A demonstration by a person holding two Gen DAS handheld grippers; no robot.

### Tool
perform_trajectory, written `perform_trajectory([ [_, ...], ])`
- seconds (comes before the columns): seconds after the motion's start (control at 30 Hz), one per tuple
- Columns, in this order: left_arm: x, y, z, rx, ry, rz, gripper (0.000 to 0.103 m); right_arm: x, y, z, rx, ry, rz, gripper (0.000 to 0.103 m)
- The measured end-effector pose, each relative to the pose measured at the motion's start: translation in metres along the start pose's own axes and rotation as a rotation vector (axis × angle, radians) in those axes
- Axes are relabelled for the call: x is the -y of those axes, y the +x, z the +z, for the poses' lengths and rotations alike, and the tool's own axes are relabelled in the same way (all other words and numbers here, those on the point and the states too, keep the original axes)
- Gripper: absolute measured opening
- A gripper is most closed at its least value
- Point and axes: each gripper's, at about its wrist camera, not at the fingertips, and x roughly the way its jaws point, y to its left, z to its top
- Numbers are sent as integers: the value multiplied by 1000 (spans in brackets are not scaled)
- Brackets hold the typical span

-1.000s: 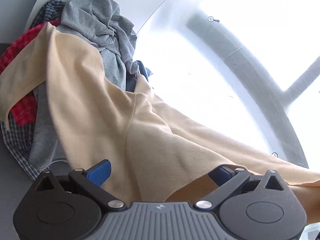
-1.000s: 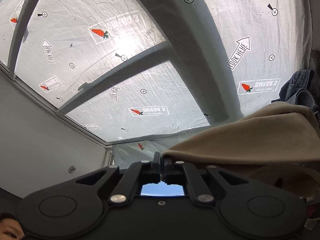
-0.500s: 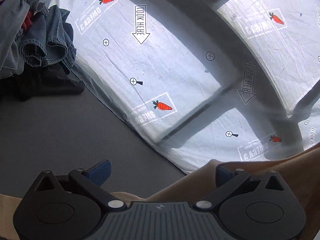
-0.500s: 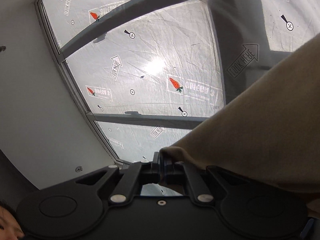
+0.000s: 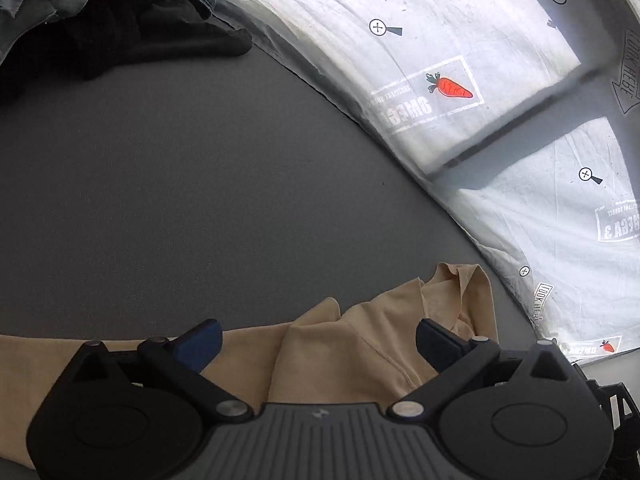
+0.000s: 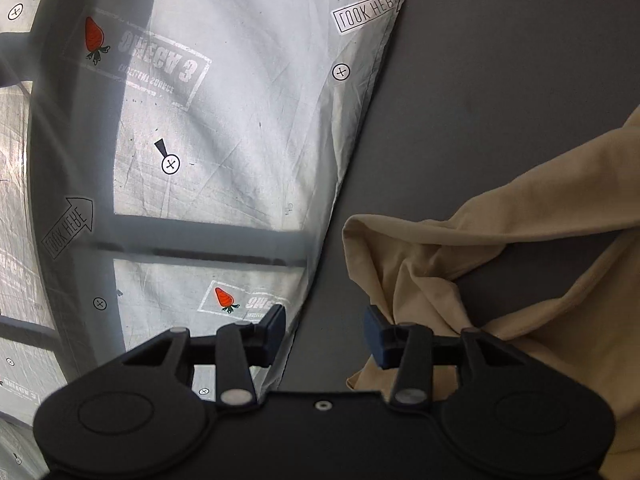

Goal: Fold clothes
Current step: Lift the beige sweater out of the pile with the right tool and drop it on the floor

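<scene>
My left gripper (image 5: 318,338) stands wide, its blue pads (image 5: 200,340) well apart, and nothing is pinched between them. Right under and between those pads the beige garment (image 5: 352,352) lies on the grey table (image 5: 180,168), spreading flat to the left below my tool and bunching into a small crumpled peak just ahead of the right pad. Further ahead the table is bare grey, and at its far left, well apart from the garment, sits a pile of other clothes (image 5: 120,12), dark cloth in front with denim and grey fabric behind. Ahead to the right, past the table edge, hangs a white printed sheet (image 5: 460,60) with carrot pictures and arrows.

My right gripper (image 6: 324,334) has just been opening: the jaws now stand partly apart with a clear gap and only table showing in it, so the cloth is let go. The same beige garment (image 6: 520,260) lies just beside the right pad (image 6: 374,336), touching or nearly touching its outer side, and runs off in folds to the right and ahead over the table (image 6: 480,80). To the left of my tool the printed sheet (image 6: 240,120) hangs beyond the table edge.
</scene>
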Motion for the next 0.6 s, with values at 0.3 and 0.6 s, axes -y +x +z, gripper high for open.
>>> perform_trajectory([
  [0.3,-68,46,-38,-296,-503,-147,89,50,-11,-3,-18,146,-31,45],
  [0.6,-79,48,-62,-323,-628,-288,75,33,-3,-34,-51,-553,-496,45],
])
